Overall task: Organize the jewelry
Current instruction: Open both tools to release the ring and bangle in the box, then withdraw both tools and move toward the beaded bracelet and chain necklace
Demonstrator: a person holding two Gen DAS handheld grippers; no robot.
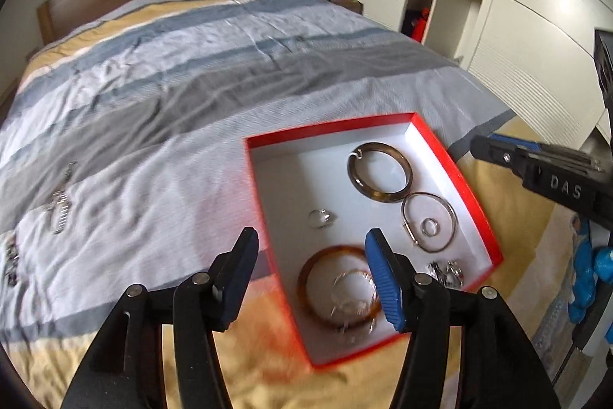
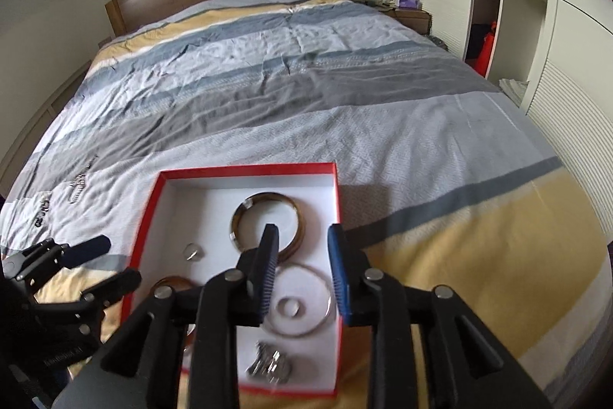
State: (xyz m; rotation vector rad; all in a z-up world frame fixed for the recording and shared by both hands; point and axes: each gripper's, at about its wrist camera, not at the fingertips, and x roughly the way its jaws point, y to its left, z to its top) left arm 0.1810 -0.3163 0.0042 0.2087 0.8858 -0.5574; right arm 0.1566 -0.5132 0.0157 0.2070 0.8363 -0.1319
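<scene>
Red box point(image 1: 456, 156), lidless, white inside, lies flat on the striped bedspread. Contents: dark brown bangle point(image 1: 380, 173) at the far end; thin silver bangle point(image 1: 430, 226) encircling a small ring point(image 1: 430, 227); a second ring point(image 1: 321, 218) apart; amber bangle point(image 1: 314, 278) at the near end, around blurred metallic pieces. Silver chain point(image 1: 61, 206) lies outside, on the bedspread, well apart.

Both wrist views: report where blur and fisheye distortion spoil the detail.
Left wrist view: the red box smears along its near rim, and the amber bangle is motion-blurred. Right wrist view: the chain pile is soft; the wardrobe bows at the frame edge.
</scene>
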